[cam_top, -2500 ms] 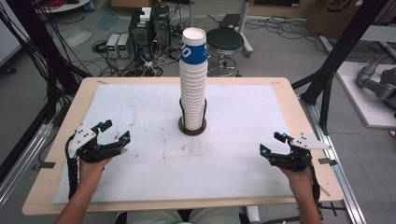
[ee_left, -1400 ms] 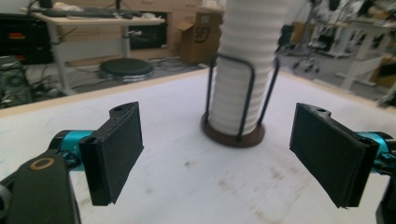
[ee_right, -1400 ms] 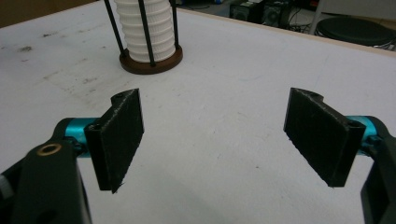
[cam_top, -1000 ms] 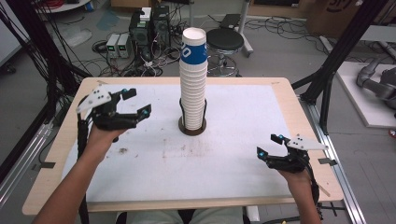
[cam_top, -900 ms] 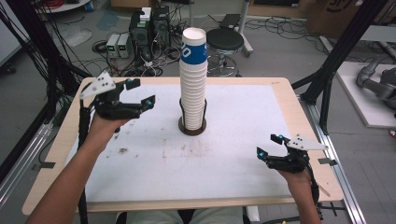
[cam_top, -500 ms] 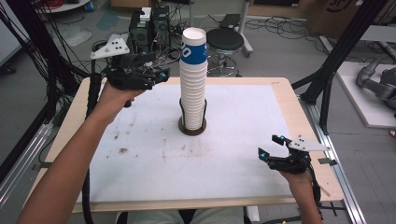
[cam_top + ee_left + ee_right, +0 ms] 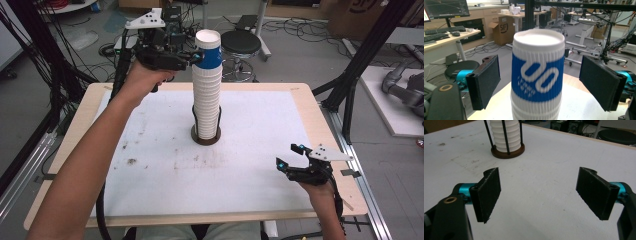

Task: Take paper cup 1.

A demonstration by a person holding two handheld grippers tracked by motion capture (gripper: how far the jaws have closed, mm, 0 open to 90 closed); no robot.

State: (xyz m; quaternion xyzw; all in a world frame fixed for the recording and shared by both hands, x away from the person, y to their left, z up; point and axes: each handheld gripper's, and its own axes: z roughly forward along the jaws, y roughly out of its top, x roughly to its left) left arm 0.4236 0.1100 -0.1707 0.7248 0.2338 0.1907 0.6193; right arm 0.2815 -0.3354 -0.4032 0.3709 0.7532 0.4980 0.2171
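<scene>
A tall stack of white ribbed paper cups (image 7: 207, 95) stands in a round brown holder (image 7: 206, 137) with thin black rods, at mid-table. The top cup (image 7: 208, 49) carries a blue band with a white logo. My left gripper (image 7: 196, 55) is raised to that cup from the left. In the left gripper view the top cup (image 7: 537, 75) stands between the two black pads (image 7: 484, 86), with a gap on each side, so my left gripper (image 7: 540, 83) is open. My right gripper (image 7: 288, 156) rests low at the table's front right, open and empty (image 7: 539, 195), facing the holder (image 7: 507, 152).
A white mat (image 7: 150, 165) with a few dark stains covers the wooden table (image 7: 310, 107). Behind the far edge stand a black stool (image 7: 241, 42) and equipment with cables. Black frame posts (image 7: 360, 65) rise at the right and left.
My left hand rose from the left side of the table and swung toward the far side, bringing its open jaws around the top cup. The right hand stayed put.
</scene>
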